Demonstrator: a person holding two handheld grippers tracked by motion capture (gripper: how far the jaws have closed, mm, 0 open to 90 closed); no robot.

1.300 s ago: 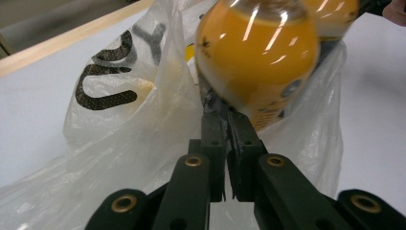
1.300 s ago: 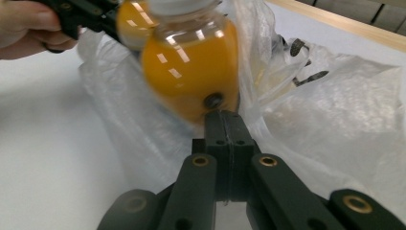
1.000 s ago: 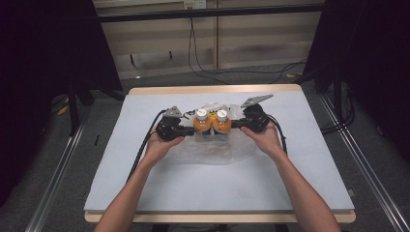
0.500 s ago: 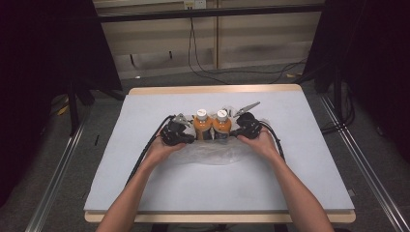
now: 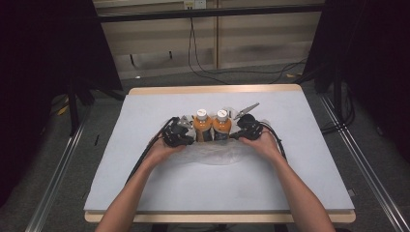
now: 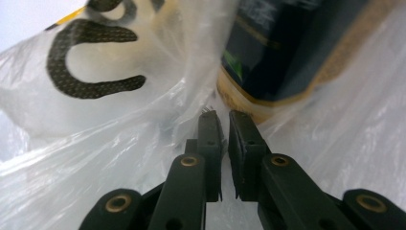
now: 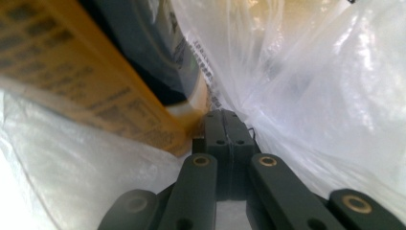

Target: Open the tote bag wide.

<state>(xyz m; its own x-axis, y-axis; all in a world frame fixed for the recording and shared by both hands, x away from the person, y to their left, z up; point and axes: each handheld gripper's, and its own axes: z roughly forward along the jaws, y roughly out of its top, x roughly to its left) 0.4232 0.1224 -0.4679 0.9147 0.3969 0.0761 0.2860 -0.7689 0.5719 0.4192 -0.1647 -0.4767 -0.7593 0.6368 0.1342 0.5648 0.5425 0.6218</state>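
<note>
Two orange drink bottles with white caps, one (image 5: 202,127) on the left and one (image 5: 222,126) on the right, stand side by side inside a clear plastic bag (image 5: 216,154) on the grey table mat. My left gripper (image 5: 187,138) sits against the left side of the bag. Its jaws (image 6: 225,117) are nearly together and pinch the bag's film, with a dark-labelled bottle (image 6: 287,52) just beyond. My right gripper (image 5: 237,135) is at the bag's right side. Its jaws (image 7: 225,115) are pressed together on bag film (image 7: 325,96), beside a bottle's yellow label (image 7: 81,86).
The grey mat (image 5: 145,193) lies on a wooden table whose edge (image 5: 217,90) runs along the back. Black cables trail from each gripper along the forearms. Metal rails (image 5: 53,188) run along both sides, with dark curtains and floor cables behind.
Both hands have come down and slightly nearer with the bag and its two bottles. The right gripper's grey plate now sits lower. The bag spreads flatter on the mat.
</note>
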